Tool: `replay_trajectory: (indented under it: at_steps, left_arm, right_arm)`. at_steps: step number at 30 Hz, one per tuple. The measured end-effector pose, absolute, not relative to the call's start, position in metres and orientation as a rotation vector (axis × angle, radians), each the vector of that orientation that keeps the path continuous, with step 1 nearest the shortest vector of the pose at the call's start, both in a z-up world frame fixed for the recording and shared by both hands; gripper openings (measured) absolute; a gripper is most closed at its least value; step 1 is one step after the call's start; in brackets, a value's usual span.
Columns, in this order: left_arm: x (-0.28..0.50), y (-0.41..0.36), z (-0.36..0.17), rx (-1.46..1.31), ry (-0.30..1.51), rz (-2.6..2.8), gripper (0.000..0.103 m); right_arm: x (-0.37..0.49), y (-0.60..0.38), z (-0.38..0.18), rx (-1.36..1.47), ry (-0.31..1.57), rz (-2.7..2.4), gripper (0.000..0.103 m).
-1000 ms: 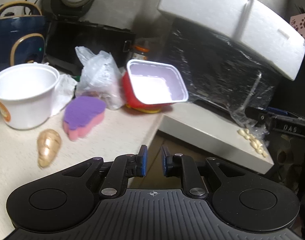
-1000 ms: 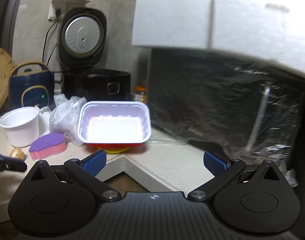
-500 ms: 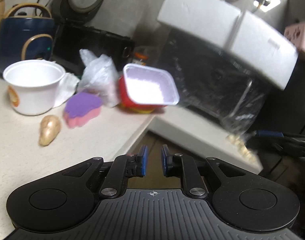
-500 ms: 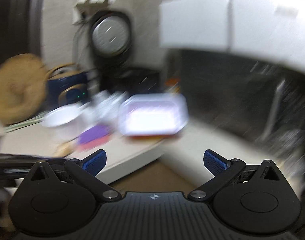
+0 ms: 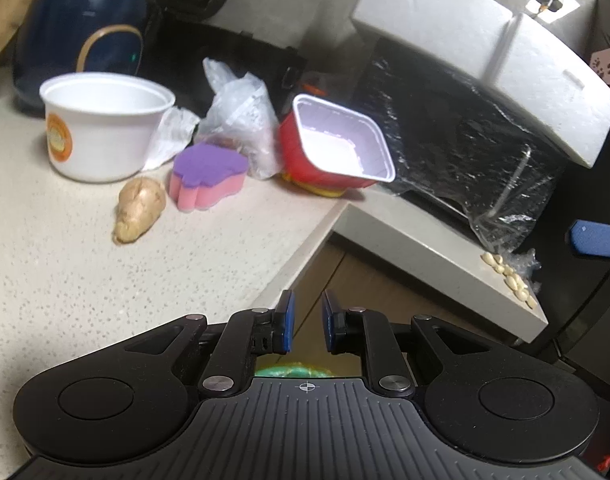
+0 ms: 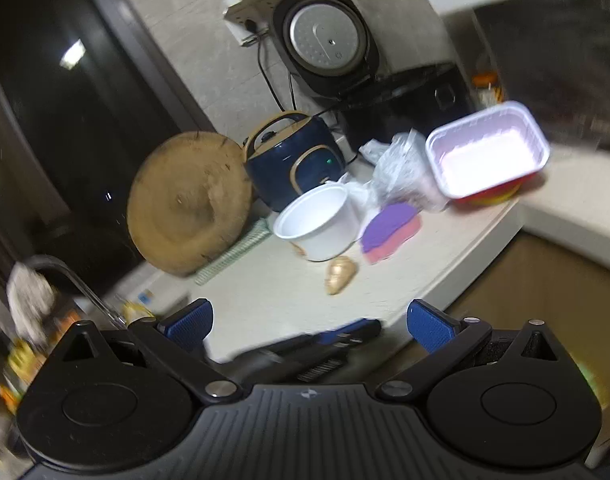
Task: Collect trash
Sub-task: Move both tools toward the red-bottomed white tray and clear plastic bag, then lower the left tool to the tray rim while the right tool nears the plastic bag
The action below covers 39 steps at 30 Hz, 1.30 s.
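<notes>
On the speckled counter (image 5: pixel 65 280) stand a white paper bowl (image 5: pixel 101 128) (image 6: pixel 317 228), a crumpled clear plastic bag (image 5: pixel 241 108) (image 6: pixel 401 164) and a tilted red tray with a white inside (image 5: pixel 337 152) (image 6: pixel 485 152). A purple-and-pink sponge (image 5: pixel 207 176) and a piece of ginger (image 5: pixel 139 208) lie in front of them. My left gripper (image 5: pixel 305 326) hangs past the counter's front corner, its pads a narrow gap apart with nothing between them. My right gripper (image 6: pixel 309 324) stands wide open and holds nothing; one of its blue fingers (image 5: pixel 597 240) shows at the right edge of the left wrist view.
A dark blue cooker (image 6: pixel 293 160), a black rice cooker with its lid up (image 6: pixel 325 36) and a round wooden board (image 6: pixel 189 200) line the back wall. A white foam box (image 5: pixel 485 52) sits on a black film-wrapped appliance (image 5: pixel 445 120). Garlic cloves (image 5: pixel 509 276) lie near the ledge's end.
The right wrist view has swung left and rolled, so the board and faucet now show. The left gripper has sunk and shifted toward the counter corner. Neither gripper's opening has changed.
</notes>
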State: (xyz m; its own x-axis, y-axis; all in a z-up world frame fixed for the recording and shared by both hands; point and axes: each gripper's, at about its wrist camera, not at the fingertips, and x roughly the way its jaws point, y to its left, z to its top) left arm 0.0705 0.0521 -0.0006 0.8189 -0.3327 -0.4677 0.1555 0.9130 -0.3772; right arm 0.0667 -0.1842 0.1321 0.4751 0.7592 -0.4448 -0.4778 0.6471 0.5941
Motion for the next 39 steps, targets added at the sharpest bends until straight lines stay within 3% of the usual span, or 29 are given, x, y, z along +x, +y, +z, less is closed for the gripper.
replay_trajectory:
  at_steps: [3, 10, 13, 26, 39]
  left_arm:
    - [0.074, 0.053, -0.004, -0.331, 0.559, -0.285, 0.017]
    - [0.086, 0.055, 0.022, -0.34, 0.472, -0.337, 0.017]
    - [0.098, 0.05, 0.043, -0.329, 0.437, -0.345, 0.017]
    - [0.135, -0.001, 0.131, -0.171, 0.377, -0.333, 0.017]
    - [0.133, -0.075, 0.222, -0.083, 0.321, -0.423, 0.017]
  right_arm:
    - [0.072, -0.176, 0.143, 0.435, 0.743, 0.796, 0.103]
    - [0.081, -0.205, 0.211, 0.242, 0.297, 0.41, 0.103]
    - [0.092, -0.216, 0.223, 0.186, 0.206, 0.308, 0.103]
    - [0.138, -0.23, 0.186, 0.114, 0.253, 0.308, 0.103]
    - [0.136, -0.315, 0.214, 0.189, 0.109, 0.164, 0.103]
